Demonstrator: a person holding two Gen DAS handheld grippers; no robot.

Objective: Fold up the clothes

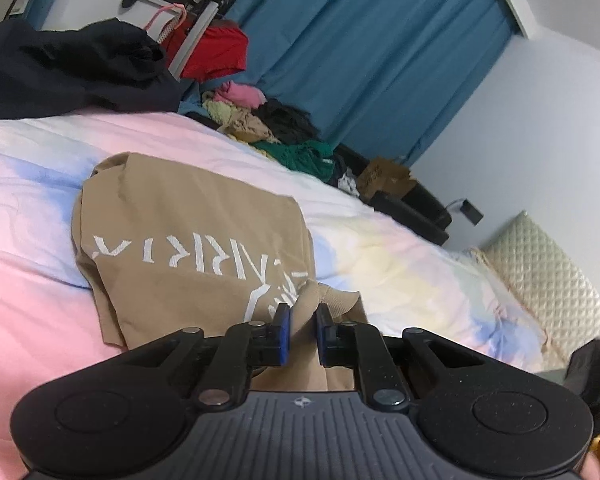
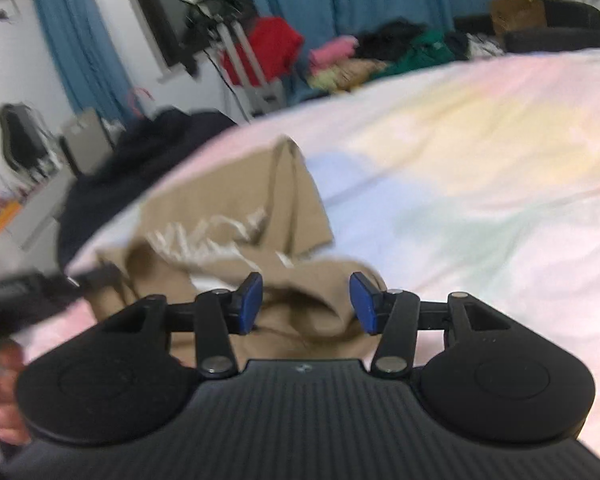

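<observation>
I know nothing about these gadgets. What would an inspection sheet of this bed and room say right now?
Surface: pastel bedspread, smooth.
Job's things: tan shirt with white lettering, partly folded on the bed.
Clutter: dark garment at the far bed edge; clothes pile beyond.
Grippers: left gripper shut on a fold of the shirt; right gripper open, fabric between its fingers, untouched.
Cables: a cord near the metal stand.
Surroundings: blue curtains, cardboard box, white walls.
</observation>
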